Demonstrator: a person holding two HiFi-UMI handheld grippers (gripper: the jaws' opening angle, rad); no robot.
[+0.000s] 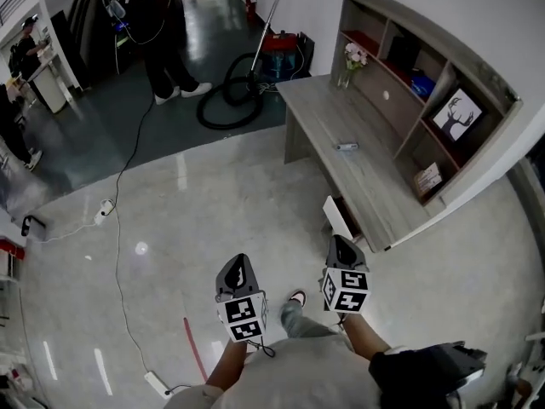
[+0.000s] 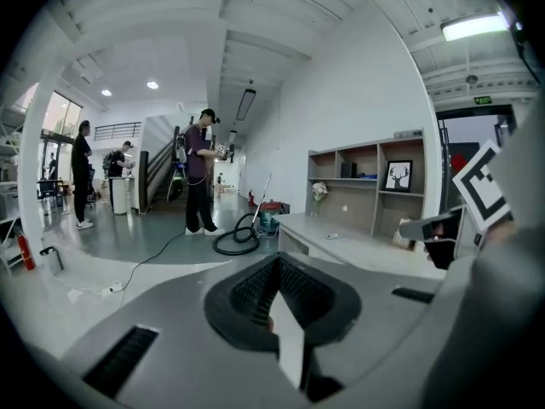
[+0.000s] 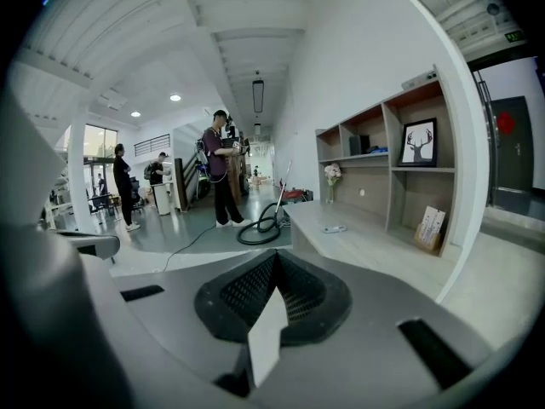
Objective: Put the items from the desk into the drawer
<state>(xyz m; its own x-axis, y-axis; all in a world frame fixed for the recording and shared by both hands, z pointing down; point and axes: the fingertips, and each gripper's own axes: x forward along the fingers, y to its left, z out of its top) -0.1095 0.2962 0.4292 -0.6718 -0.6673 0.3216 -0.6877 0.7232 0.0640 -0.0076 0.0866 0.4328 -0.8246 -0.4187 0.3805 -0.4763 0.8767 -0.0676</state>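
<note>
My left tongs [image 1: 238, 267] and right tongs [image 1: 343, 248] are both pressed together on nothing, well short of the small pale flat item [image 1: 346, 146] on the far-right grey wooden surface [image 1: 375, 196], and reaching it unopened could shove it away.

- A pale, glossy floor [image 1: 187, 220] reflects the ceiling lamps; farther off it turns dark grey.
- A plain white wall [image 1: 477, 15] runs along the right side.
- A long wooden desk [image 1: 366, 173] stands against that wall, with an open shelf unit [image 1: 400, 79] rising along its back.
- The shelves hold a framed deer picture [image 1: 457, 115]; a vase of flowers [image 1: 352, 60] stands at the desk's far end.
- A red vacuum cleaner [image 1: 279, 49] sits beyond the desk, its black hose [image 1: 223, 100] looped on the floor.
- A thin cable [image 1: 128, 156] trails across the floor.
- A strip light [image 2: 475, 25] and round ceiling lamps [image 2: 152, 84] glow overhead.
- Tall windows [image 2: 58, 118] brighten the far left, near a staircase [image 2: 157, 177].
</note>
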